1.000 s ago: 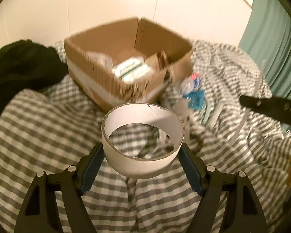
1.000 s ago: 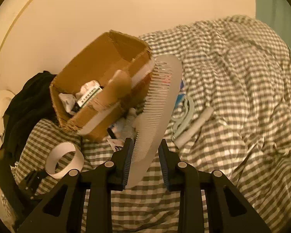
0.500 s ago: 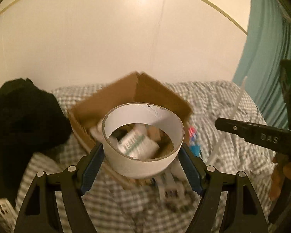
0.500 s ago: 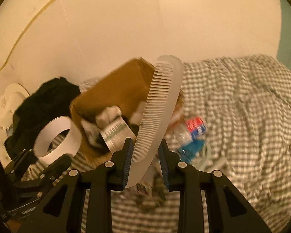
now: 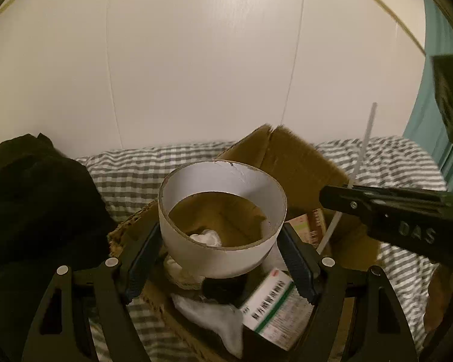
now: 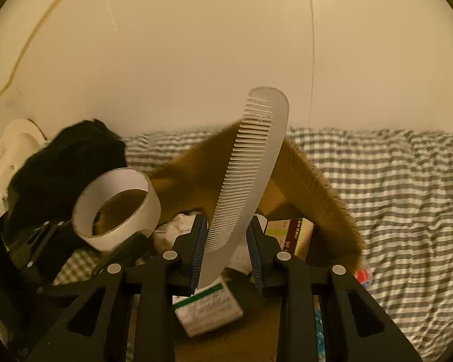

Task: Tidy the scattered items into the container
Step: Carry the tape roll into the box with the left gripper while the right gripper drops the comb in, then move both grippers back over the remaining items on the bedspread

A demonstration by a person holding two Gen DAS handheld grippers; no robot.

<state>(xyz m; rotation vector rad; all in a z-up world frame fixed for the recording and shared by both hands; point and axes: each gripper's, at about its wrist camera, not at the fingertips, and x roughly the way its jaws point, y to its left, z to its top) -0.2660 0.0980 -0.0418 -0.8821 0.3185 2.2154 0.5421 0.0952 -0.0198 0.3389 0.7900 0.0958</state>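
My left gripper (image 5: 222, 246) is shut on a white cardboard ring (image 5: 223, 259), its blue pads pressing both sides. The ring hangs over the open cardboard box (image 5: 299, 163). My right gripper (image 6: 226, 241) is shut on the handle end of a pale comb (image 6: 250, 169), which sticks up and forward over the same box (image 6: 323, 199). Inside the box lie a green-and-white carton (image 5: 271, 310), crumpled white paper (image 5: 208, 238) and a red-and-cream pack (image 6: 293, 235). The ring (image 6: 117, 205) and left gripper also show at the left of the right wrist view.
The box sits on a grey-and-white checked bedspread (image 6: 401, 187) against a pale wall. A black garment (image 5: 30, 205) lies left of the box. A teal curtain (image 5: 432, 96) hangs at the right. A small red-and-blue item (image 6: 364, 276) lies on the bedspread beside the box's right side.
Both grippers have moved forward and up from the bedspread to above the box, carrying the ring and the comb. The box's contents now lie directly beneath them.
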